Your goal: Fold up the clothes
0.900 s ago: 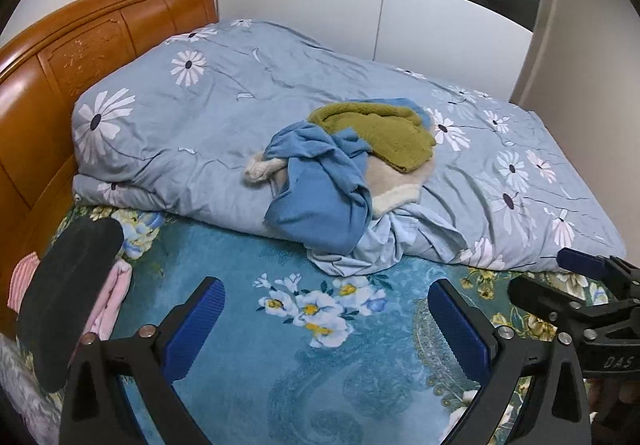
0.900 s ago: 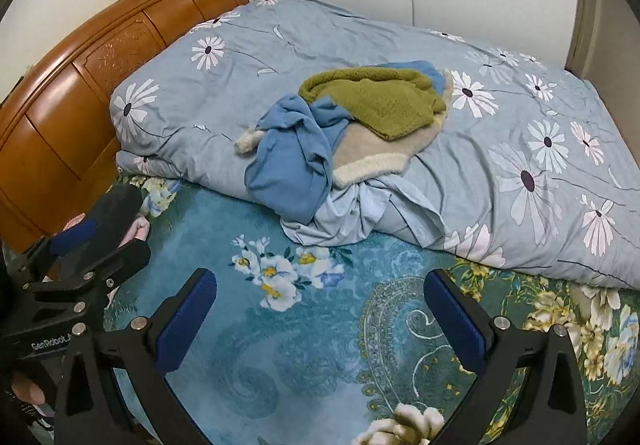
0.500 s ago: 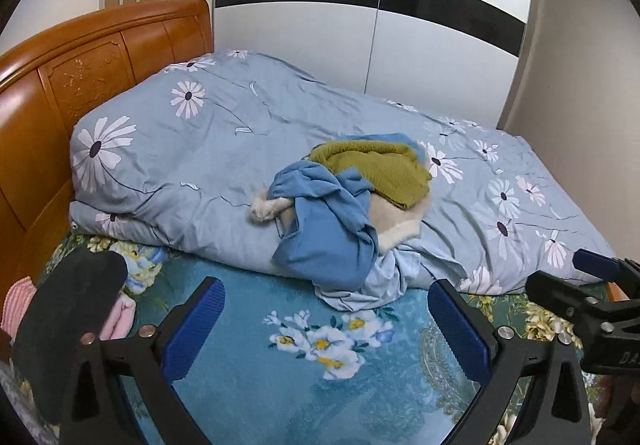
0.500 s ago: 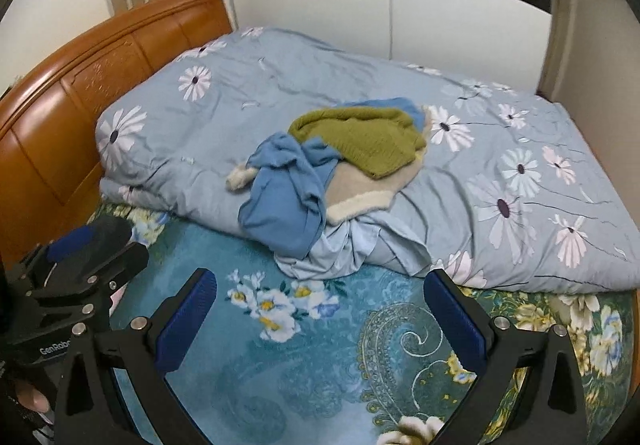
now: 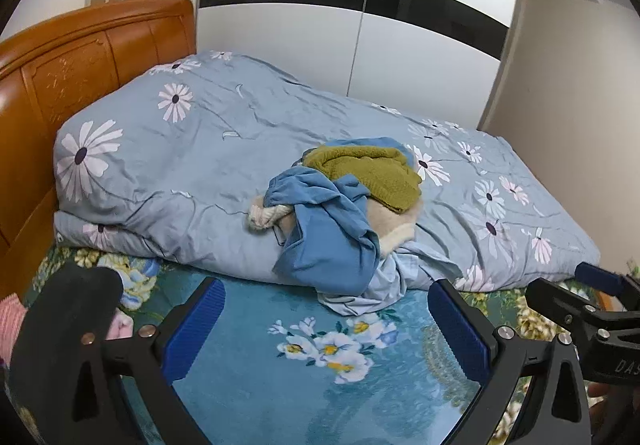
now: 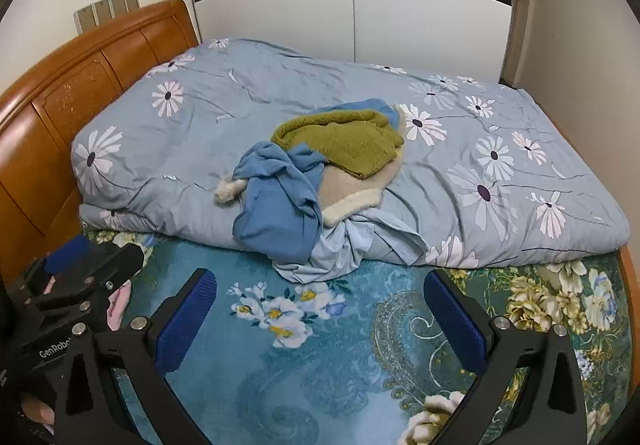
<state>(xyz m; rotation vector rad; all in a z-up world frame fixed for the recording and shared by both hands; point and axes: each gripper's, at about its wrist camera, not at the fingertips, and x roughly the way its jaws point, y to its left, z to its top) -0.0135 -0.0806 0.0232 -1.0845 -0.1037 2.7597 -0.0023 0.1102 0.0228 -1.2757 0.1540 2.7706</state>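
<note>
A heap of clothes lies on the folded quilt: a blue garment (image 5: 324,229) (image 6: 280,201) in front, an olive knit (image 5: 368,173) (image 6: 344,141) on top, a cream fleece piece (image 5: 392,221) (image 6: 352,193) under them, and a pale blue shirt (image 5: 372,285) (image 6: 340,249) spilling onto the bedsheet. My left gripper (image 5: 326,321) is open and empty, low over the sheet, short of the heap. My right gripper (image 6: 320,313) is open and empty beside it. Each gripper shows at the edge of the other's view.
The grey-blue daisy quilt (image 5: 192,165) (image 6: 500,173) covers the far half of the bed. A teal floral sheet (image 5: 320,385) (image 6: 320,365) lies in front. A wooden headboard (image 5: 60,65) stands at left, a white wardrobe (image 6: 360,13) behind. A dark item (image 5: 64,317) and pink cloth (image 5: 10,321) lie at left.
Both grippers have risen and tilted up; the heap and quilt sit lower in view and more wardrobe shows. Both stay open. The clothes have not moved.
</note>
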